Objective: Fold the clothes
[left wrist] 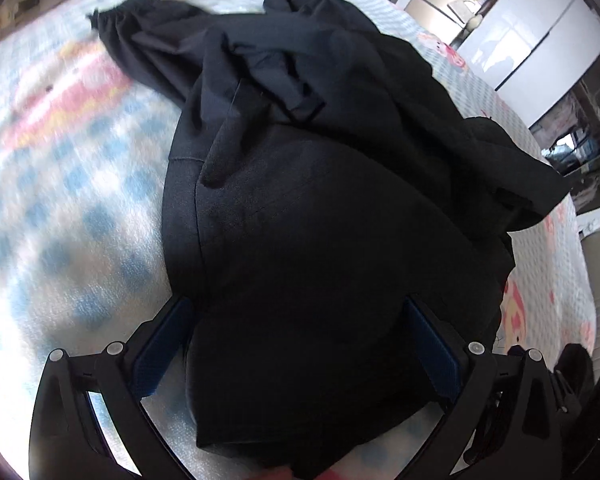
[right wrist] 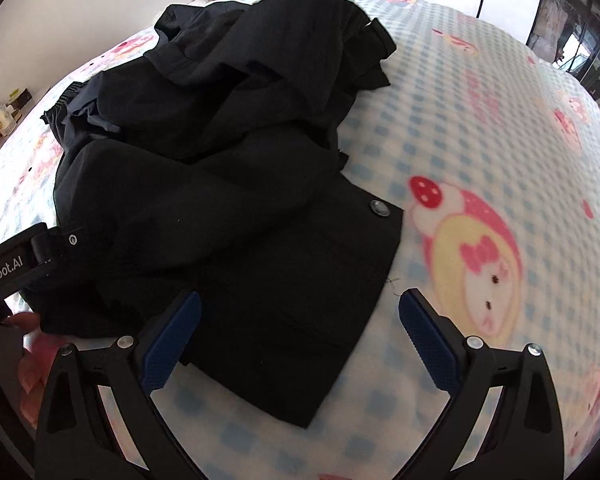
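Black garment [right wrist: 228, 208] lies crumpled on checked blanket [right wrist: 480, 128]. Left gripper [left wrist: 296, 344] and right gripper [right wrist: 300, 332] both spread wide, grasping nothing.

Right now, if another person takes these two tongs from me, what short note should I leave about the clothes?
Left tongs: open, holding nothing, low over the near end of the black garment.
Right tongs: open, holding nothing, over the same garment's near corner, close to its metal snap button.
Clothes: a second dark piece lies crumpled on top at the far end, all on the checked cartoon blanket.
Done: no neat fold visible.
Left: separate the pieces, flatten, fold each.
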Action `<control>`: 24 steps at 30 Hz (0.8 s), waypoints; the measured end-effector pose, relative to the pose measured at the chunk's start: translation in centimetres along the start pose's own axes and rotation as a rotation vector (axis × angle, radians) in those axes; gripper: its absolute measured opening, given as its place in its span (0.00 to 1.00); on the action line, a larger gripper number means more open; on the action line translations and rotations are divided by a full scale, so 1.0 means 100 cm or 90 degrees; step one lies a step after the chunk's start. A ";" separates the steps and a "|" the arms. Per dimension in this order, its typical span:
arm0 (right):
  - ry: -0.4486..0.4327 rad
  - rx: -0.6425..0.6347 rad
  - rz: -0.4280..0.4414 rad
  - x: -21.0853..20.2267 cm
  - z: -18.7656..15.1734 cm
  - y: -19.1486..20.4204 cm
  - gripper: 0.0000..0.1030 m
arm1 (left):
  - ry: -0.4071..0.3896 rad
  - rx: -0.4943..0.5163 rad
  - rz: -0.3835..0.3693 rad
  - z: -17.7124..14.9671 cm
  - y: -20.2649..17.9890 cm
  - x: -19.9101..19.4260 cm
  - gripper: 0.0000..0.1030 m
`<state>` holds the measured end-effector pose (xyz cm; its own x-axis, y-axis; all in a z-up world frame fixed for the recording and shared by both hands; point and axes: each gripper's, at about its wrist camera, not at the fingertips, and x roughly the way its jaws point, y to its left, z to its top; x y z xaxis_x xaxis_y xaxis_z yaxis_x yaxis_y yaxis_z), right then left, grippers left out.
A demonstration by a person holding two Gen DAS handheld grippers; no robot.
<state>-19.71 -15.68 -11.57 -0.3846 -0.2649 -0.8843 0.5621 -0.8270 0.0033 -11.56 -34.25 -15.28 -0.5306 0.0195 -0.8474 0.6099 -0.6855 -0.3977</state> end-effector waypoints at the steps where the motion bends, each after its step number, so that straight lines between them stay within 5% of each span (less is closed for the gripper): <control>1: 0.020 0.006 0.015 0.010 0.000 -0.002 0.97 | 0.005 -0.009 -0.005 -0.001 0.003 0.005 1.00; 6: 0.088 0.062 0.099 0.039 -0.004 -0.024 0.99 | 0.011 0.021 0.031 -0.004 -0.021 0.007 0.98; 8: 0.085 0.048 0.094 0.030 0.002 -0.024 0.79 | -0.007 0.036 0.027 -0.007 -0.039 -0.004 0.65; 10: 0.068 0.036 0.084 0.014 0.007 -0.027 0.47 | -0.034 0.066 0.005 -0.010 -0.063 -0.022 0.30; 12: 0.043 0.031 0.086 -0.005 0.010 -0.037 0.29 | -0.053 0.120 -0.019 -0.015 -0.093 -0.037 0.21; 17: -0.028 0.022 -0.026 -0.060 0.007 -0.081 0.14 | -0.049 0.232 -0.081 -0.041 -0.167 -0.064 0.18; 24: -0.078 0.084 -0.094 -0.137 -0.052 -0.162 0.09 | -0.017 0.422 -0.146 -0.147 -0.295 -0.084 0.18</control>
<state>-19.71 3.91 -1.98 -0.5464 -0.1872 -0.8164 0.3957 -0.9167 -0.0547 -16.41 -3.49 -1.67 -0.6219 0.2046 -0.7559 -0.0014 -0.9656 -0.2601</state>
